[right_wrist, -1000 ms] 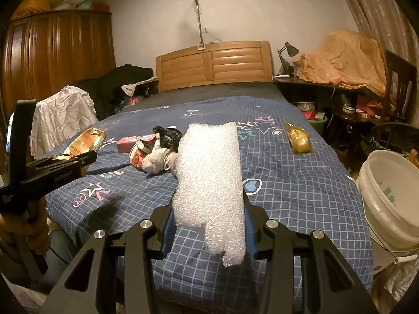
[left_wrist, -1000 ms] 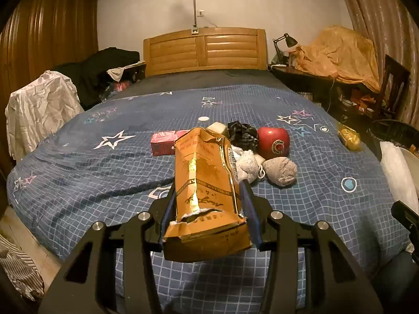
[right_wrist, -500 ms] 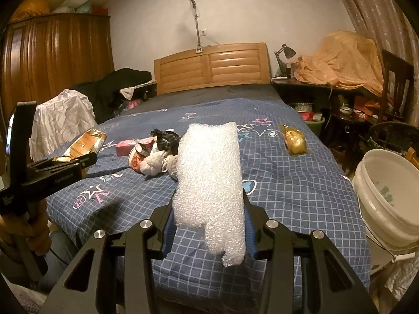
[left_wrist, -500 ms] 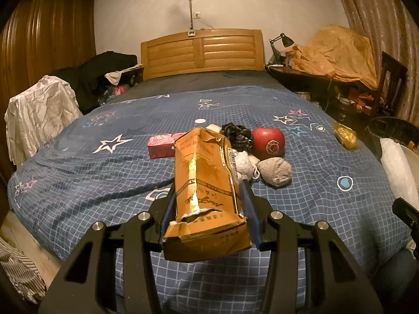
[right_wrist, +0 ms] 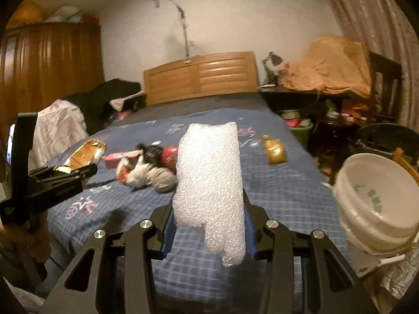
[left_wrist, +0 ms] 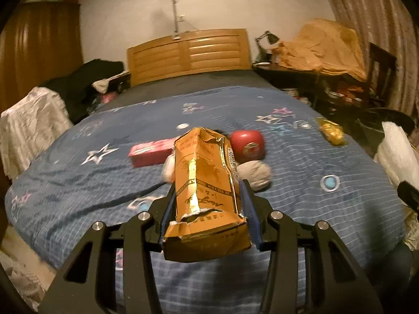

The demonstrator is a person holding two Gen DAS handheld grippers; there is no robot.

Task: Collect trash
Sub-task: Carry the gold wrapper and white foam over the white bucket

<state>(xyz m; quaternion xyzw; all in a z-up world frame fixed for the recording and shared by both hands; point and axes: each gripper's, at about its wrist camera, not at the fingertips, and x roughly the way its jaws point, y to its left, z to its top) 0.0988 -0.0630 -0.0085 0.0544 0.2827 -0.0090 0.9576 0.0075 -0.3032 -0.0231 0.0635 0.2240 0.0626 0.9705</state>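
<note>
My left gripper (left_wrist: 208,196) is shut on a torn orange carton (left_wrist: 207,191) and holds it above the foot of the bed. My right gripper (right_wrist: 209,204) is shut on a white foam sheet (right_wrist: 209,183), also above the bed's foot. The left gripper and carton show at the left of the right wrist view (right_wrist: 65,172). On the blue bedspread (left_wrist: 78,183) lie a pink box (left_wrist: 149,153), a red round tin (left_wrist: 247,144), a grey wad (left_wrist: 254,174) and a yellow packet (left_wrist: 331,130). A white bucket (right_wrist: 377,204) stands on the floor at the right.
A wooden headboard (left_wrist: 188,52) is at the far end. A cluttered desk with a lamp (right_wrist: 272,60) and chair (right_wrist: 385,83) stands to the right. Clothes pile (right_wrist: 60,128) and wardrobe (right_wrist: 49,65) are on the left. A black basket (right_wrist: 385,136) sits behind the bucket.
Both grippers have drawn back from the bed and swung a little right, still holding the carton and the foam. The bucket now looms larger in the right wrist view.
</note>
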